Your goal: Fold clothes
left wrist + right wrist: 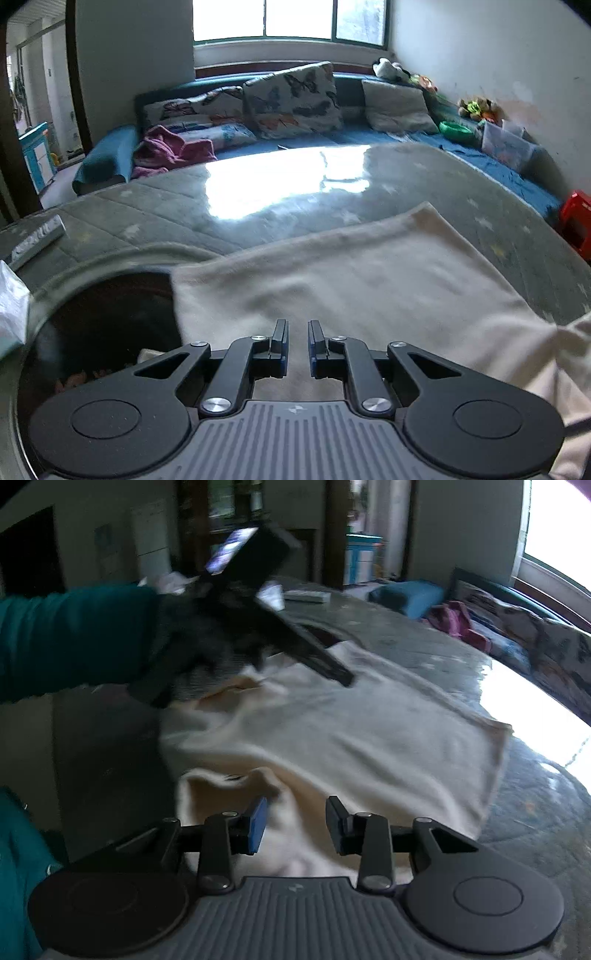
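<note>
Right gripper parted, nothing held | left gripper near-closed, empty | cream garment flat on table, ready for fold

The cream garment is soft, matt knit cloth. Beneath it the table looks glossy and smooth, mirroring window light. Above the garment, the left gripper is matt black plastic with shiny metal rivets.

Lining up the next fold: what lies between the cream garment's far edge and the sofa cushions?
In the left wrist view, only bare grey quilted cover, with window glare, runs from the cream garment to the sofa cushions. Nothing sits on it.
</note>
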{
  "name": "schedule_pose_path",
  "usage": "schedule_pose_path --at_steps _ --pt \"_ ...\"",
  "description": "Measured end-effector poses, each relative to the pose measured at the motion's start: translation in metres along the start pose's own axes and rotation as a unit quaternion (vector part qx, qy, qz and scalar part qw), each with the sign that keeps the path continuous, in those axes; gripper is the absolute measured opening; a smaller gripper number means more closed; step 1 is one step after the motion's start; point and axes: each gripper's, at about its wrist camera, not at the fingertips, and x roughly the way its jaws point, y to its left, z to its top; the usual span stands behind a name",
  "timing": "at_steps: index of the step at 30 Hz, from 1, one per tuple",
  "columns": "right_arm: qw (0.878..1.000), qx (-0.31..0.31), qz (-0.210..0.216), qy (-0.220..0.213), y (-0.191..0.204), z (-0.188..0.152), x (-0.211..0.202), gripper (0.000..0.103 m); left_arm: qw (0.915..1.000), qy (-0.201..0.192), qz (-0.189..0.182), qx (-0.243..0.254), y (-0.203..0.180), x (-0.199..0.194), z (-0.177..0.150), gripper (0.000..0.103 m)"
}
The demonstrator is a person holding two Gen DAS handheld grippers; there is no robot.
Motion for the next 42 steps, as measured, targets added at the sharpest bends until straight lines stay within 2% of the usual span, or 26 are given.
schedule_pose_path --at_steps 4,8,10,11,14,18,26,32,34,37,39,42 --pt "0.999 -0.040 -0.010 -0.007 0.018 0.002 0.015 0.035 1.0000 0.004 -0.003 0.005 -0.005 0.001 -0.005 0.014" --pt "0.999 -0.052 -0.010 -0.013 0.024 0.006 0.030 0.031 1.0000 0.003 -0.002 0.001 -0.004 0.001 -0.007 0.016" --pt "0.998 -0.051 -0.013 -0.016 0.025 0.003 0.032 0.019 1.0000 0.002 0.002 0.001 -0.004 0.002 -0.007 0.020" --pt "0.999 -0.048 -0.014 -0.017 0.024 0.002 0.032 0.009 1.0000 0.001 0.003 0.001 -0.003 0.001 -0.008 0.021" --pt "0.999 -0.038 -0.010 -0.019 0.023 -0.002 0.028 0.004 1.0000 -0.001 0.006 0.000 -0.002 0.001 -0.009 0.027" --pt "0.999 -0.041 0.007 -0.020 0.030 -0.006 0.013 0.002 1.0000 -0.003 0.008 -0.005 0.001 0.000 -0.009 0.031" --pt "0.997 -0.065 0.034 0.004 0.054 -0.021 0.003 0.002 0.9997 -0.014 0.019 -0.007 0.001 -0.001 -0.014 0.040" --pt "0.998 -0.043 0.043 0.009 0.061 -0.027 0.000 0.003 0.9995 -0.020 0.024 0.001 -0.004 -0.010 -0.015 0.040" --pt "0.999 -0.024 0.037 -0.009 0.054 -0.023 -0.012 0.004 0.9992 -0.032 0.023 0.012 -0.009 -0.018 -0.017 0.040" --pt "0.999 0.003 -0.004 -0.033 0.039 -0.016 -0.022 0.008 0.9988 -0.044 0.011 0.016 -0.017 -0.029 -0.021 0.040" --pt "0.999 0.024 -0.027 -0.031 0.027 -0.014 -0.015 0.010 0.9988 -0.046 0.001 0.019 -0.022 -0.036 -0.027 0.040" --pt "0.998 0.046 -0.034 -0.019 0.016 -0.017 0.000 0.010 0.9985 -0.047 -0.011 0.024 -0.032 -0.046 -0.037 0.040"
